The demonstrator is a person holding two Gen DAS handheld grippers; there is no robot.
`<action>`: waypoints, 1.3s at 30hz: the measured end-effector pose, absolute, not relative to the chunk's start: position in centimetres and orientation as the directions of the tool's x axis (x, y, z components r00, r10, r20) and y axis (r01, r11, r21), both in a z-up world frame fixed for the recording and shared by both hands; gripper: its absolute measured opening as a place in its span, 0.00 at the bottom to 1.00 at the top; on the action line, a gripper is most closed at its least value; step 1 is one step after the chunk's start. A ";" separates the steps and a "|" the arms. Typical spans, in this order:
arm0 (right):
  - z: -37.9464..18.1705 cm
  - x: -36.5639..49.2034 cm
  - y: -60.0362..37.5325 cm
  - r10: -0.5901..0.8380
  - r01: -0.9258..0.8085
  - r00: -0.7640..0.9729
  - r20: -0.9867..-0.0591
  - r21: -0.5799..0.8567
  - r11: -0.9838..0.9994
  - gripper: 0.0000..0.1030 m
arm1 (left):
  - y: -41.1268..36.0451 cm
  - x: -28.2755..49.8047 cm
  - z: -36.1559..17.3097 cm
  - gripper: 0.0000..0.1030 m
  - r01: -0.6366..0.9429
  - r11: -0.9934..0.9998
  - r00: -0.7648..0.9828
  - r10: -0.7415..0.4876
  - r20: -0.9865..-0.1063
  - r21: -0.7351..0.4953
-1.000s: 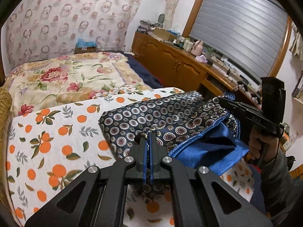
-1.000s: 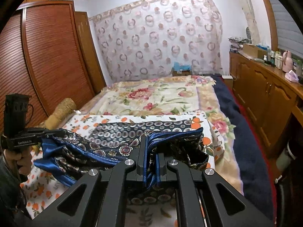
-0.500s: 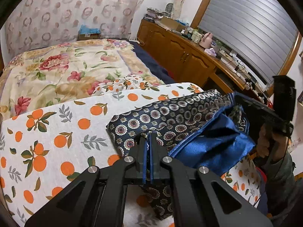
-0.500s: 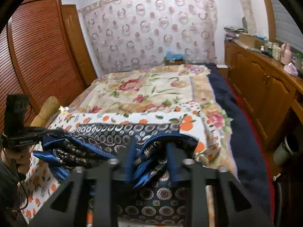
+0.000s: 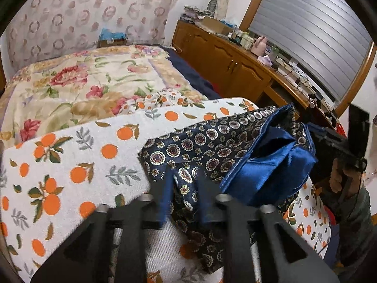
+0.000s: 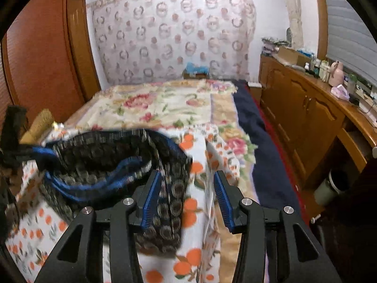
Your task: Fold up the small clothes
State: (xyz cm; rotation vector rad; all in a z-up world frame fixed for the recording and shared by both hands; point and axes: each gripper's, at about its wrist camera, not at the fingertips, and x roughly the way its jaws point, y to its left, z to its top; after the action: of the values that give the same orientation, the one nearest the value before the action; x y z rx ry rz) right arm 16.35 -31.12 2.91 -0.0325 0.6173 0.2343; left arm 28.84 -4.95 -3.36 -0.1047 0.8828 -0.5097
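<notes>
A navy patterned garment with a bright blue lining (image 5: 212,146) lies folded on the orange-print cloth (image 5: 70,165) on the bed. My left gripper (image 5: 185,184) is open, its blue pads on either side of a garment corner. My right gripper (image 6: 187,198) is open wide, with the blurred garment (image 6: 113,165) just left of its jaws and the cloth hanging past its left finger. In the left wrist view the right gripper body (image 5: 339,146) shows at the garment's far right edge.
A floral bedspread (image 5: 94,82) covers the bed behind the cloth. A wooden cabinet (image 6: 306,108) with bottles and clutter runs along the right. A wooden wardrobe (image 6: 40,54) stands on the left. A navy strip (image 6: 259,141) runs along the bed's right edge.
Both grippers were shut on the garment a second ago. The right opened first, then the left, and the garment has dropped onto the orange-print cloth.
</notes>
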 end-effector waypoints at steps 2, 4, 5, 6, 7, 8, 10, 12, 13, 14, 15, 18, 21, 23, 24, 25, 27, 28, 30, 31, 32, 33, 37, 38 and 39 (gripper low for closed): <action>2.9 16.5 -30.1 0.235 -0.262 0.767 -0.597 0.043 0.964 0.46 | -4.4 28.4 -2.8 0.54 0.383 0.881 0.546 -0.459 -0.701 -0.278; 3.0 16.8 -28.9 0.252 -0.297 0.751 -0.610 0.029 0.955 0.46 | -3.6 28.2 -2.6 0.78 0.374 0.886 0.558 -0.451 -0.697 -0.274; 3.0 17.0 -28.2 0.261 -0.315 0.745 -0.614 0.023 0.949 0.46 | -3.1 28.1 -2.5 0.79 0.362 0.892 0.569 -0.442 -0.693 -0.272; 3.1 17.3 -27.7 0.269 -0.327 0.738 -0.619 0.020 0.945 0.46 | -2.7 28.0 -2.5 0.79 0.351 0.897 0.575 -0.433 -0.694 -0.269; 3.2 17.6 -27.2 0.277 -0.340 0.730 -0.625 0.019 0.940 0.46 | -2.1 27.9 -2.5 0.79 0.340 0.902 0.576 -0.424 -0.699 -0.266; 3.4 18.0 -26.6 0.287 -0.355 0.718 -0.634 0.021 0.935 0.46 | -1.8 27.8 -2.7 0.79 0.332 0.906 0.578 -0.416 -0.702 -0.263; 3.8 18.5 -26.2 0.298 -0.371 0.711 -0.637 0.019 0.928 0.46 | -1.0 27.6 -3.0 0.79 0.312 0.915 0.581 -0.397 -0.711 -0.256; 4.4 19.1 -25.9 0.304 -0.376 0.713 -0.632 0.021 0.926 0.46 | -0.4 27.4 -3.6 0.79 0.296 0.921 0.576 -0.383 -0.722 -0.252; 4.5 19.5 -26.0 0.308 -0.374 0.713 -0.630 0.031 0.927 0.46 | -0.2 27.4 -3.9 0.79 0.287 0.924 0.574 -0.376 -0.727 -0.252; 4.7 19.9 -26.1 0.309 -0.363 0.714 -0.628 0.045 0.931 0.46 | -0.1 27.4 -4.2 0.79 0.279 0.926 0.571 -0.373 -0.732 -0.254; 4.8 20.2 -26.5 0.300 -0.345 0.715 -0.632 0.055 0.937 0.46 | 0.0 27.4 -4.4 0.79 0.275 0.926 0.567 -0.373 -0.735 -0.257; 3.5 21.6 -28.2 0.203 -0.226 0.710 -0.674 0.055 0.973 0.46 | -0.3 27.4 -4.7 0.79 0.279 0.925 0.558 -0.374 -0.741 -0.257; 3.5 21.5 -28.8 0.219 -0.216 0.709 -0.671 0.090 0.972 0.46 | -0.7 27.4 -4.8 0.79 0.293 0.921 0.550 -0.382 -0.743 -0.257; 3.9 20.9 -28.6 0.212 -0.212 0.716 -0.665 0.082 0.974 0.46 | -1.1 27.5 -4.8 0.79 0.306 0.918 0.546 -0.386 -0.743 -0.253; 4.2 20.7 -28.8 0.210 -0.208 0.718 -0.663 0.083 0.975 0.46 | -1.4 27.6 -4.8 0.79 0.311 0.917 0.543 -0.389 -0.744 -0.252; 4.4 20.3 -28.8 0.210 -0.204 0.722 -0.660 0.087 0.975 0.46 | -1.7 27.8 -4.9 0.79 0.316 0.915 0.541 -0.392 -0.744 -0.252; 4.6 19.8 -29.0 0.224 -0.206 0.728 -0.648 0.105 0.973 0.46 | -2.3 28.4 -5.0 0.79 0.327 0.910 0.532 -0.401 -0.746 -0.257; 4.7 19.9 -29.6 0.232 -0.209 0.729 -0.644 0.113 0.971 0.46 | -2.8 28.8 -5.1 0.79 0.335 0.905 0.525 -0.410 -0.746 -0.262; 4.6 19.4 -29.9 0.241 -0.214 0.731 -0.638 0.121 0.969 0.46 | -3.2 29.4 -5.3 0.79 0.340 0.902 0.514 -0.415 -0.751 -0.266; 3.7 20.0 -30.0 0.244 -0.216 0.731 -0.637 0.124 0.969 0.46 | -3.5 29.8 -5.4 0.79 0.343 0.901 0.510 -0.417 -0.752 -0.267; 3.7 19.6 -29.9 0.250 -0.219 0.730 -0.636 0.128 0.967 0.46 | -3.7 30.3 -5.6 0.79 0.345 0.899 0.504 -0.420 -0.755 -0.269; 3.3 19.8 -30.1 0.254 -0.221 0.729 -0.636 0.132 0.966 0.46 | -4.0 30.6 -5.8 0.79 0.346 0.898 0.498 -0.420 -0.759 -0.270; 2.4 20.3 -29.8 0.258 -0.227 0.719 -0.645 0.133 0.965 0.47 | -4.6 31.8 -6.4 0.79 0.335 0.904 0.487 -0.409 -0.772 -0.267; 2.2 20.2 -29.7 0.256 -0.228 0.715 -0.651 0.130 0.965 0.47 | -4.7 31.9 -6.5 0.79 0.336 0.904 0.486 -0.408 -0.773 -0.265; 2.1 20.4 -29.7 0.253 -0.228 0.711 -0.656 0.125 0.965 0.50 | -4.8 31.9 -6.5 0.79 0.337 0.904 0.488 -0.406 -0.773 -0.262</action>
State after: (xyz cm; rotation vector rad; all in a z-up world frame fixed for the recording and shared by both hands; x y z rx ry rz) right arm 20.39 -29.69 2.13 0.0359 0.7328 0.2671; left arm 31.95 -4.80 -6.50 -0.0789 0.9602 -0.4521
